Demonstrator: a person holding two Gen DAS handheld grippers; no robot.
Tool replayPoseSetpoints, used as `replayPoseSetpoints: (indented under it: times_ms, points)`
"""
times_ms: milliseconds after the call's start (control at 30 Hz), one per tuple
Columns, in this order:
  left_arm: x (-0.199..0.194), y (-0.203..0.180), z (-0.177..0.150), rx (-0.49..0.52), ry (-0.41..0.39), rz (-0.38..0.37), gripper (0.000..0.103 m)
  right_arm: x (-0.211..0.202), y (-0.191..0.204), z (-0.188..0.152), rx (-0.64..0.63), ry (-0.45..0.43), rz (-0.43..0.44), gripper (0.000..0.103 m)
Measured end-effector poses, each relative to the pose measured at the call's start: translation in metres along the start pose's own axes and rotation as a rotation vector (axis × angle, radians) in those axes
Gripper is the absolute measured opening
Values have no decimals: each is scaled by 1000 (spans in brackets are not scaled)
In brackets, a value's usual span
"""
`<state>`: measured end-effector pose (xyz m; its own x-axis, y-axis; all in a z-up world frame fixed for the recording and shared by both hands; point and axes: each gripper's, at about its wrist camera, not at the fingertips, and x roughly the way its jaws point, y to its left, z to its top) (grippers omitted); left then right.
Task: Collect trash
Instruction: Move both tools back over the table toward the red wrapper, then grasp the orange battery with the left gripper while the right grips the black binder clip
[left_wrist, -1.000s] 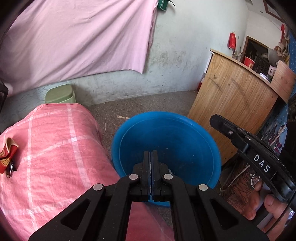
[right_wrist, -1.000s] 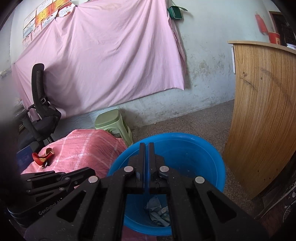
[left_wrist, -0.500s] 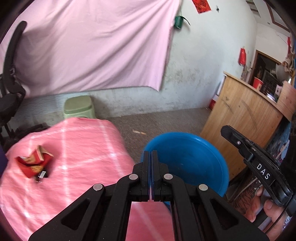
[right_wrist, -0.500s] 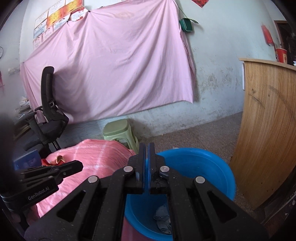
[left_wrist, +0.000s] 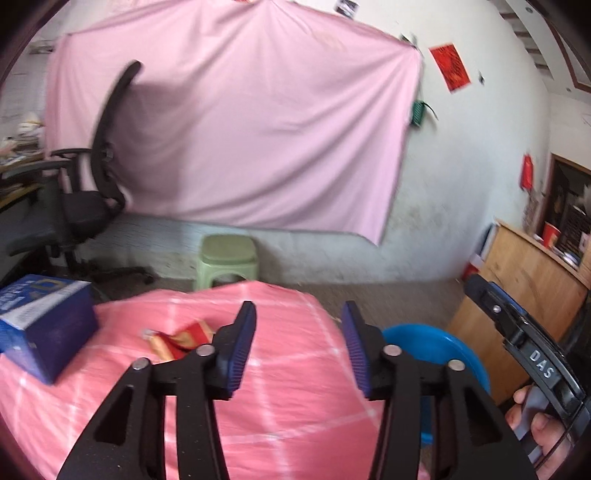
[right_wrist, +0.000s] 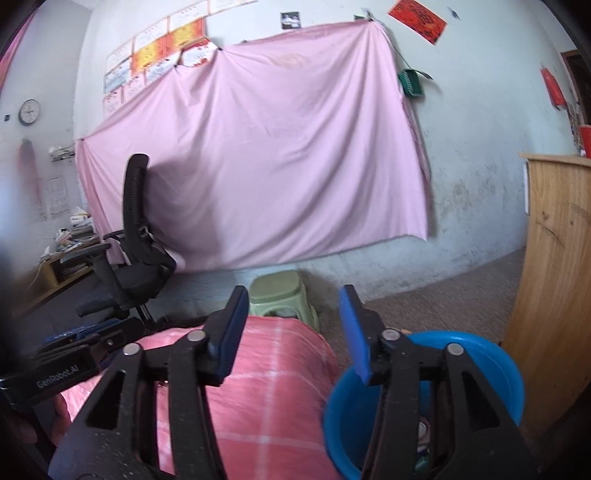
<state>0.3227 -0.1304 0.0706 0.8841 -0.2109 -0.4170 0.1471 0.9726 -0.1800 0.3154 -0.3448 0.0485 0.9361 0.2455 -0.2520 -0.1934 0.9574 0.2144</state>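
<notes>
Left to right: box (left_wrist: 44, 325) sits at the table's (left_wrist: 288, 406) left edge, untouched. Red-yellow wrapper (left_wrist: 181, 339) lies on the pink cloth, just left of and beyond our left gripper (left_wrist: 299, 347); long axis runs roughly left-right, slightly up to the right. Left jaws opening, nothing between them. Right gripper (right_wrist: 291, 332) jaws also opening, empty. Basin (right_wrist: 491, 369) at right already holds some scraps. We judge it partly done: the wrapper is still to collect.
</notes>
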Motion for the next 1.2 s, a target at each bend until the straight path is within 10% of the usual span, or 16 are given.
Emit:
replayPoseSetpoints:
  times_ms: [367,833,1200]
  points:
    - [-38,65,-9,-41,-133,196,96,9,52,-10,-70,-39,104,103]
    - [-37,126,-47,-23,-105,283,98,43,106,-38,-192,18,150,103]
    - [3,148,-59,-26,52,222,97,99,115,-57,-265,232,117,103]
